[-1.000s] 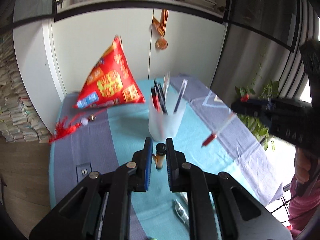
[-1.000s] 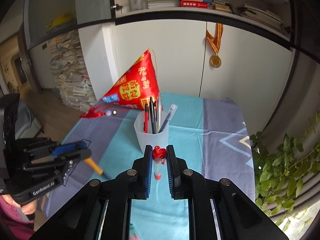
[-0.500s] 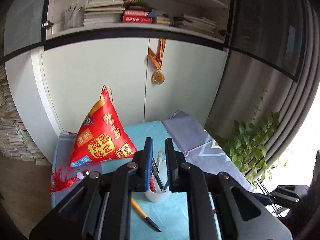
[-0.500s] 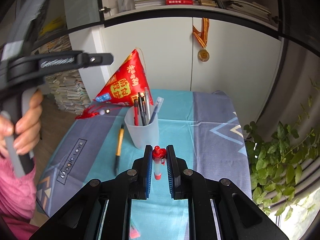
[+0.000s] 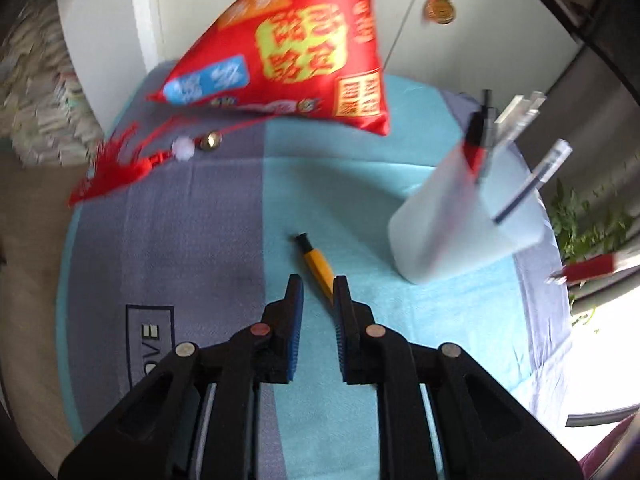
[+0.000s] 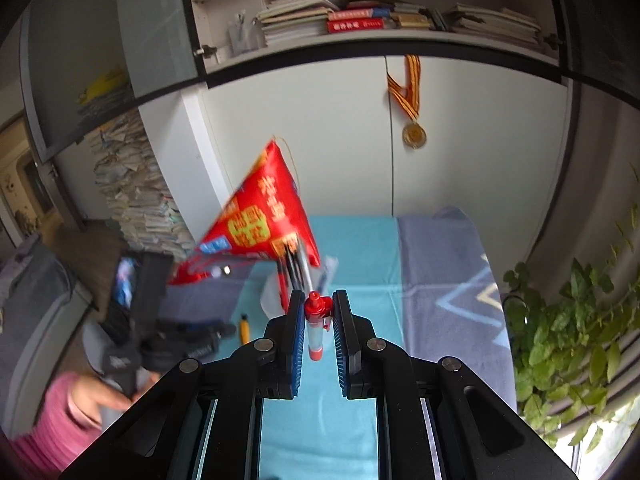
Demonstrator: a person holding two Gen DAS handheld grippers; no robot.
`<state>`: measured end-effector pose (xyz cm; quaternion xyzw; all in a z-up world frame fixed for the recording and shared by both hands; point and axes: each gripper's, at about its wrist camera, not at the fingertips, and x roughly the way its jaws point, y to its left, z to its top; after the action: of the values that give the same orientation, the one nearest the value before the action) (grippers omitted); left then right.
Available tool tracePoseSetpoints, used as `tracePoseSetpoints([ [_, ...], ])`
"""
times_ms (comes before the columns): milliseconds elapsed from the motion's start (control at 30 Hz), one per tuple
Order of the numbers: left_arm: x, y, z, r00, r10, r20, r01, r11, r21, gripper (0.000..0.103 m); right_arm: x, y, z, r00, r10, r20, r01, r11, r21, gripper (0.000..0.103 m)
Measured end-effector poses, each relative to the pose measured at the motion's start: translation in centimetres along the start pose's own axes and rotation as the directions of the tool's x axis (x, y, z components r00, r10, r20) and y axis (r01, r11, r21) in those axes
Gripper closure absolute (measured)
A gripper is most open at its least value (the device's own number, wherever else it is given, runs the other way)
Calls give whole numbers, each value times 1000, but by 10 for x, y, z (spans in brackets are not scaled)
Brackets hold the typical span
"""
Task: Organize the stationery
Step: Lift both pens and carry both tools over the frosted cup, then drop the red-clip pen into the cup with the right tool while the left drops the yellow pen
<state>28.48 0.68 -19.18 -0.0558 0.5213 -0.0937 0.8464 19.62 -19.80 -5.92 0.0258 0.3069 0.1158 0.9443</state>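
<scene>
Two hand-held grippers were in use above a table covered with a blue and grey cloth [image 5: 208, 248]. The left gripper [image 5: 318, 286] pointed steeply down with its jaws opening and nothing clamped between them; a yellow pen [image 5: 318, 264] lay on the cloth directly ahead of its fingertips, the near end passing just behind the right-hand finger. A translucent pen cup [image 5: 460, 224] holding several pens stood ahead and to the right of this gripper, and a red pyramid-shaped cushion [image 5: 296, 48] sat farther ahead. The right gripper [image 6: 318, 312] was clamped on a red-capped pen [image 6: 316, 322], held upright between its pads. The pen cup [image 6: 272, 298] stood just ahead of its fingertips, slightly to the left, largely hidden by them.
</scene>
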Motion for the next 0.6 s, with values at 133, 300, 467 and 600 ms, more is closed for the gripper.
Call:
tracePoseSetpoints([
  [133,18,-6,8,1000,6,-26,-6,1000,-31,69,9,9,23,999,-9,45,9,1000,0,88],
  [300,34,-23,9,996,91,-1,-91,996,13,93,27,16,39,997,-31,64,32,999,-11,88],
  [467,20,-20,1,999,45,12,-45,999,20,95,52,18,40,997,-68,34,69,997,-25,89],
  [600,-20,-16,-5,996,-4,91,0,999,38,95,72,15,34,998,-64,-17,63,998,-19,88],
])
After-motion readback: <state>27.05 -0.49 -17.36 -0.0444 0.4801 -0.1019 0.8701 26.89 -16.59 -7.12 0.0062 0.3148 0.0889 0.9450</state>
